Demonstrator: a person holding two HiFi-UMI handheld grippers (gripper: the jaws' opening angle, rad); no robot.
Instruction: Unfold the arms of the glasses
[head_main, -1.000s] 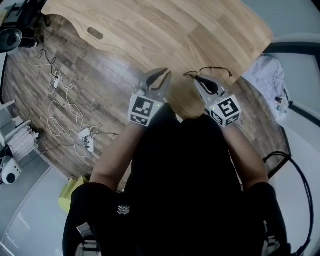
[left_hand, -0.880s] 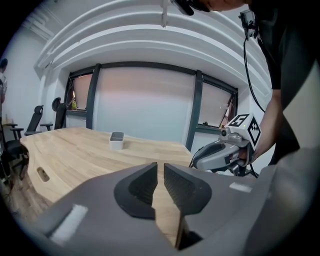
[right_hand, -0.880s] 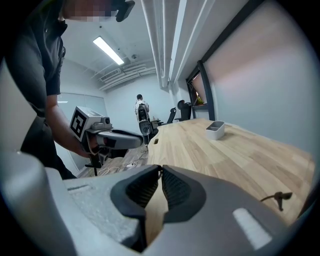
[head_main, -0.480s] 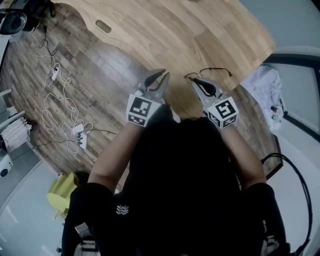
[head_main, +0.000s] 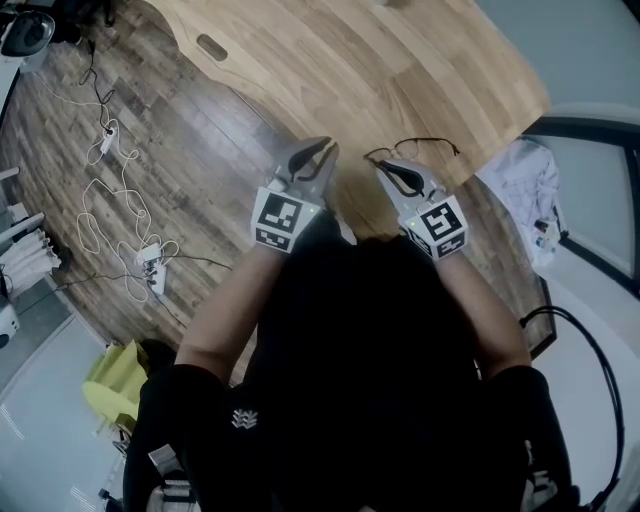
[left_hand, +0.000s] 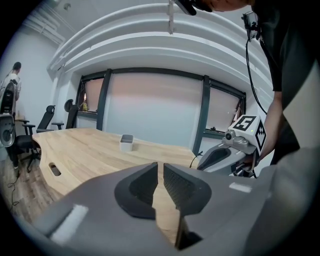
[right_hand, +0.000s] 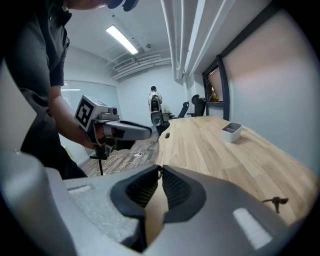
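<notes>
Thin dark wire glasses (head_main: 420, 146) lie on the wooden table (head_main: 400, 60) near its front edge; a small dark piece of them (right_hand: 275, 201) peeks past my right jaw. My right gripper (head_main: 379, 166) has its tips together right at the glasses' left end, and I cannot tell whether the thin arm is pinched between them. To the left, my left gripper (head_main: 320, 150) hovers over the table edge, clear of the glasses. Its jaws are closing, a narrow slit is left between them, and nothing is in it.
A small grey-white tray (left_hand: 126, 142) stands farther back on the table, which has an oval cable slot (head_main: 211, 47). White cables and a power strip (head_main: 150, 270) lie on the wood floor at left. A pale cloth (head_main: 520, 180) is at right. Office chairs (left_hand: 47, 117) stand beyond.
The right gripper has drifted slightly left along the table edge. The left gripper stays about where it was, and the head view has shifted a little.
</notes>
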